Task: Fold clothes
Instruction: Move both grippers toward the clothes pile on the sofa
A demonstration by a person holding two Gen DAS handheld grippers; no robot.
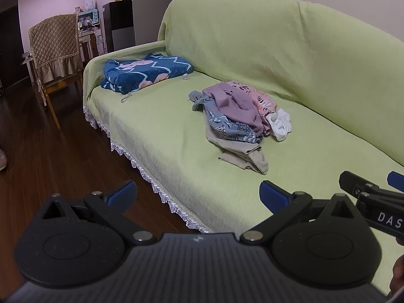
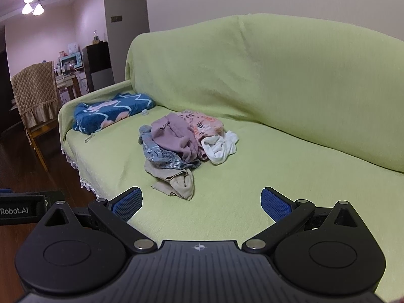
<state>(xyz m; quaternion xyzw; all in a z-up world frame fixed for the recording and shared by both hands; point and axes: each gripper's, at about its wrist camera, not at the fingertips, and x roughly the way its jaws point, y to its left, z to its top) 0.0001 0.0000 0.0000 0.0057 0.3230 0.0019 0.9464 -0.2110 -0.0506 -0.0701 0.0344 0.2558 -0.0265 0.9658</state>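
A pile of crumpled clothes [image 1: 237, 116] lies on the seat of a sofa under a light green cover [image 1: 156, 136]: a mauve piece on top, a blue patterned one, a beige one at the front, a pink patterned one and a white one at the right. The pile also shows in the right wrist view [image 2: 186, 149]. My left gripper [image 1: 198, 197] is open and empty, held short of the pile over the sofa's front edge. My right gripper [image 2: 200, 203] is open and empty, over the seat in front of the pile. The right gripper's fingers [image 1: 366, 189] show at the left view's right edge.
A folded blue blanket with pink figures [image 1: 146, 72] lies at the sofa's left end, a small white object [image 1: 185, 76] beside it. A wooden chair with a quilted tan cover [image 1: 56, 48] stands on the dark wood floor [image 1: 50, 156] to the left. Cabinets stand behind.
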